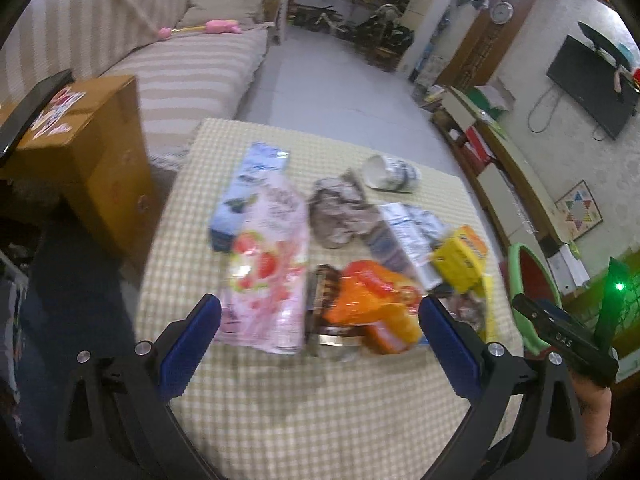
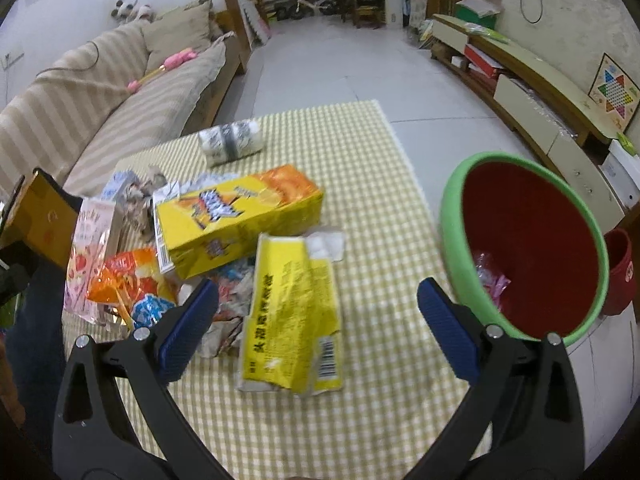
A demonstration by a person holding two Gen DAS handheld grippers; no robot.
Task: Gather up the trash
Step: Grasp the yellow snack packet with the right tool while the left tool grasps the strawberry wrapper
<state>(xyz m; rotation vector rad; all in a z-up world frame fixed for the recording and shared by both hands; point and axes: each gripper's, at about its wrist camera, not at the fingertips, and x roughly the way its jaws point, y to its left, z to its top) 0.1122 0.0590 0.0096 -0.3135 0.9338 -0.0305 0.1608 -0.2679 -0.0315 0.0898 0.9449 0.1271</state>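
Trash lies on a table under a yellow checked cloth [image 1: 320,400]. In the left wrist view my left gripper [image 1: 318,312] is open, with an orange snack bag [image 1: 374,304] and a pink strawberry pouch [image 1: 268,264] just beyond its fingers. In the right wrist view my right gripper [image 2: 318,296] is open above a flattened yellow wrapper [image 2: 292,312]. A yellow snack box [image 2: 236,216] lies behind it. A red bin with a green rim [image 2: 532,248] stands off the table's right edge and holds a little crumpled wrapper [image 2: 490,276].
A crushed paper cup [image 1: 390,172], a grey crumpled rag [image 1: 340,212] and a blue-white pouch [image 1: 248,188] lie further back. A cardboard box [image 1: 84,168] stands at the left, a striped sofa [image 1: 180,64] behind it. A low TV cabinet [image 2: 532,92] runs along the right wall.
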